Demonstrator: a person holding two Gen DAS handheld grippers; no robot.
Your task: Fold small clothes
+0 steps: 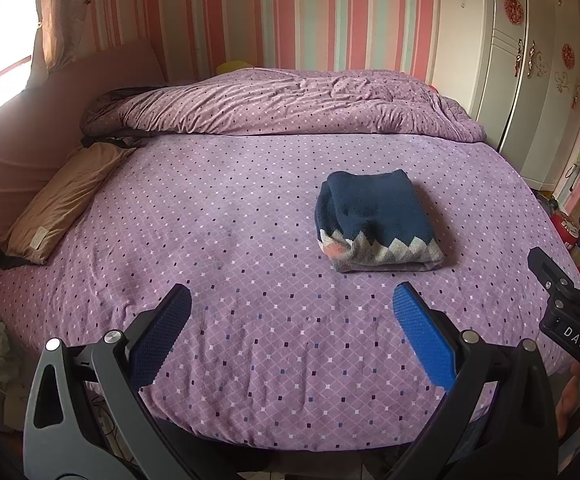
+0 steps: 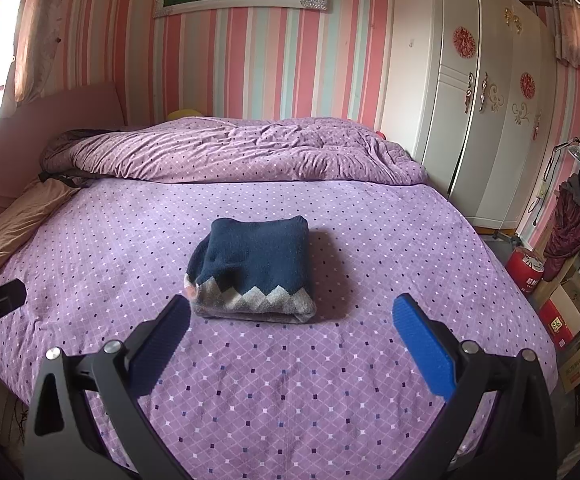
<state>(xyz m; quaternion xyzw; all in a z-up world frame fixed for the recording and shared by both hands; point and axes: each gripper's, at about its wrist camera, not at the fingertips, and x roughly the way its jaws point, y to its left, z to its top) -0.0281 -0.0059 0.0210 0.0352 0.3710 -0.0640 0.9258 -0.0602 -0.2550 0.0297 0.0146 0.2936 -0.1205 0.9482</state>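
— Navy knit, grey zigzag hem: folded sweater [image 2: 252, 270] lay mid-bed on the purple dotted sheet [image 2: 330, 380]. Inner layers hidden by the fold.

— And the grippers?

— Hovered over the near edge, pointed at it. Right gripper [image 2: 290, 318] spread wide, held nothing, touched nothing. Left gripper [image 1: 292, 312] likewise wide apart and empty, sweater ahead to its right.

— Beyond?

— Rumpled duvet [image 1: 290, 104], tan pillow [image 1: 58, 204] partly tucked beneath it.

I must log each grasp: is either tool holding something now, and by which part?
Nothing is held. The left tool and the right tool are both open and empty; the folded sweater lies alone on the bed.
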